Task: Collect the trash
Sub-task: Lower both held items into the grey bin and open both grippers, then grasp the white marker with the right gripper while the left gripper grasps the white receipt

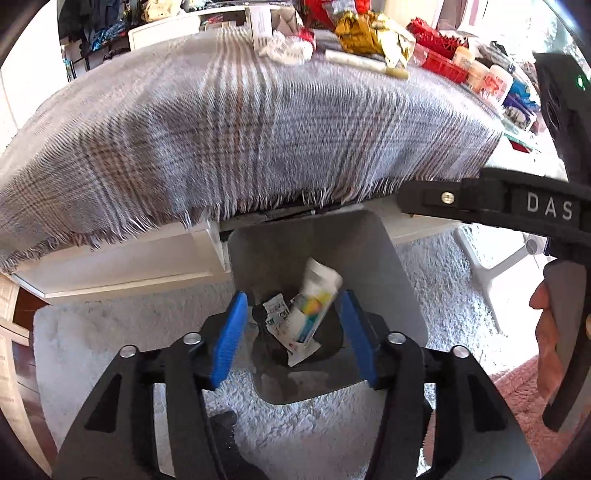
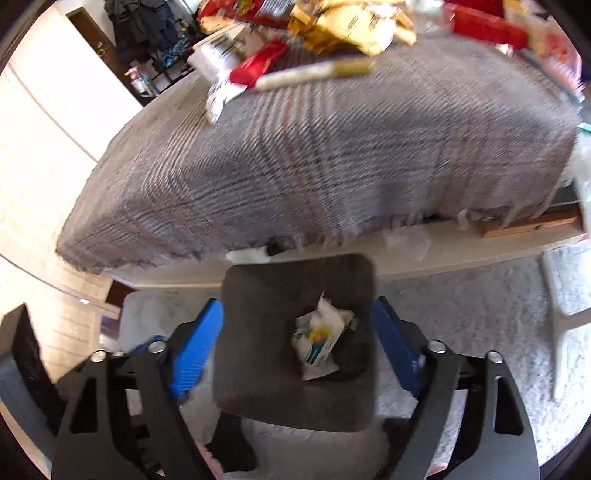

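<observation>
A grey square bin [image 1: 402, 295] stands on the rug below the table edge. My left gripper [image 1: 295, 295] hovers over it, open, its blue pads [image 1: 229, 332] apart from a white tube wrapper [image 1: 314, 310] that is inside the bin's mouth with crumpled paper [image 1: 275, 308]. In the right wrist view my right gripper [image 2: 297, 303] is open wide above the same bin [image 2: 258, 314], with nothing between its pads. The white wrapper and papers [image 2: 321, 339] lie at the bottom. More trash sits at the table's far side: gold wrappers [image 1: 365, 33], crumpled paper [image 1: 284, 48].
A grey plaid cloth [image 1: 240, 129] covers the table and hangs over its near edge. Red boxes [image 1: 439, 48] and jars [image 1: 495, 81] crowd the far right. The right gripper's body [image 1: 535, 206] and a hand [image 1: 546, 332] are close on the right. A white shaggy rug [image 1: 443, 277] covers the floor.
</observation>
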